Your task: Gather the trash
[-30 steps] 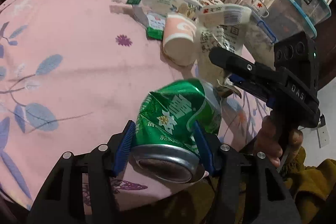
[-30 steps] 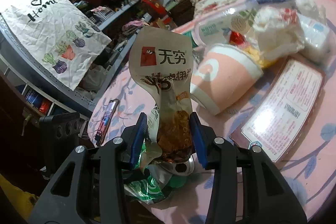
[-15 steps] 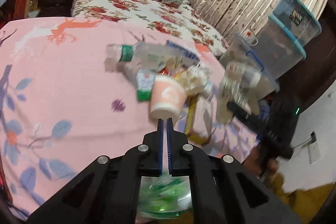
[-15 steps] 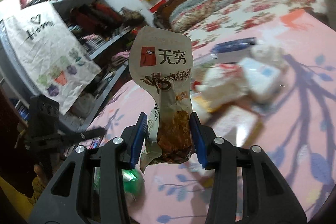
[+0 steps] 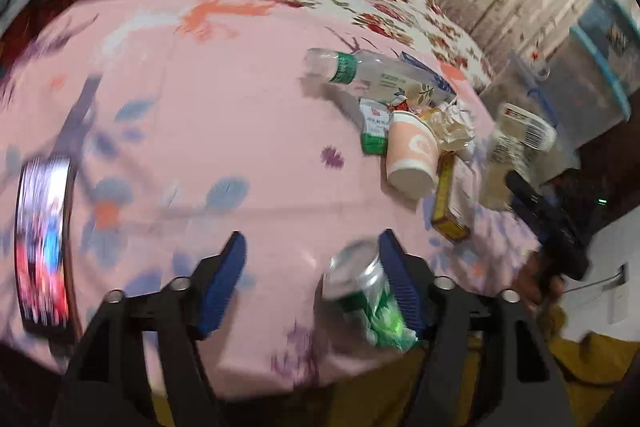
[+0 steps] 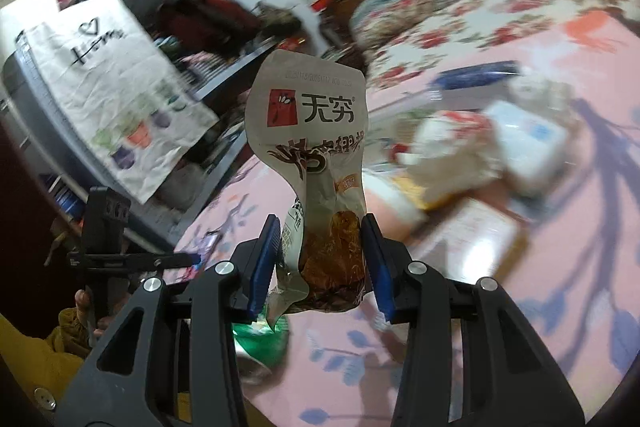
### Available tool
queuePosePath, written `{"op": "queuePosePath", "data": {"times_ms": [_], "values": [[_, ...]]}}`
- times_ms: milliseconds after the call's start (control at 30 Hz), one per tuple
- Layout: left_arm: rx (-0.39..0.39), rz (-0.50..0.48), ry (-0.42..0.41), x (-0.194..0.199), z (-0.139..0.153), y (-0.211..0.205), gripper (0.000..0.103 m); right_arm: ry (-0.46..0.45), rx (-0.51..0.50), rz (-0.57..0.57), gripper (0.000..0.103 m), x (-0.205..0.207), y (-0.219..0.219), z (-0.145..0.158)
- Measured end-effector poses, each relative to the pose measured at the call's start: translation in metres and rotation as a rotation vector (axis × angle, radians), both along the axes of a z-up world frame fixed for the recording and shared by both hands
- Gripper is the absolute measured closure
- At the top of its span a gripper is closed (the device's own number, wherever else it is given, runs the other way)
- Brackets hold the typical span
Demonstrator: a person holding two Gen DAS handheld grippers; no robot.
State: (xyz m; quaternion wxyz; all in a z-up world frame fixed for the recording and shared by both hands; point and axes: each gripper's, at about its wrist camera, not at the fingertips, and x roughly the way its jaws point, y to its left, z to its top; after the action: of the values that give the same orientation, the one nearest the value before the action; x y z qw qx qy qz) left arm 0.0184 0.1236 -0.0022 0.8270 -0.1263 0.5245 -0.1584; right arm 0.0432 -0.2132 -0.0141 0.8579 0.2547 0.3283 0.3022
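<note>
Pink cloth (image 5: 208, 131) covers the table. One green can (image 5: 366, 301) lies at its near edge, beside the right pad of the left gripper (image 5: 312, 281), whose jaws are opening and not pressing it. The right gripper (image 6: 318, 259) pinches one snack wrapper (image 6: 316, 163). Far right lie one paper cup (image 5: 410, 155) and one clear bottle (image 5: 360, 71). One phone (image 5: 42, 243) lies left.
</note>
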Motion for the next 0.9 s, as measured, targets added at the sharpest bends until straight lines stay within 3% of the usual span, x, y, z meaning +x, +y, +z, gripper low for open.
{"op": "queuePosePath", "data": {"times_ms": [167,267,367,600,700,733,900], "values": [[-0.142,0.041,0.146,-0.038,-0.038,0.004,0.035,-0.001,-0.013,0.142,0.059,0.011,0.041,0.003],[-0.209,0.068,0.193,-0.053,-0.061,0.004,0.035,0.006,-0.065,0.231,0.059,0.007,0.064,0.000],[-0.283,0.082,0.208,-0.058,-0.071,0.001,0.035,0.018,-0.125,0.315,0.059,0.000,0.081,-0.005],[-0.332,0.042,0.182,-0.045,-0.074,-0.020,0.036,0.078,-0.203,0.369,0.059,-0.013,0.092,-0.028],[-0.376,0.035,0.201,-0.037,-0.079,-0.027,0.053,0.134,-0.187,0.366,0.059,-0.013,0.089,-0.040],[-0.367,0.033,0.200,-0.034,-0.079,-0.030,0.083,0.151,-0.175,0.365,0.059,-0.014,0.088,-0.043],[-0.296,-0.001,0.144,-0.032,-0.065,-0.042,0.086,0.094,-0.166,0.319,0.059,-0.019,0.076,-0.032]]}}
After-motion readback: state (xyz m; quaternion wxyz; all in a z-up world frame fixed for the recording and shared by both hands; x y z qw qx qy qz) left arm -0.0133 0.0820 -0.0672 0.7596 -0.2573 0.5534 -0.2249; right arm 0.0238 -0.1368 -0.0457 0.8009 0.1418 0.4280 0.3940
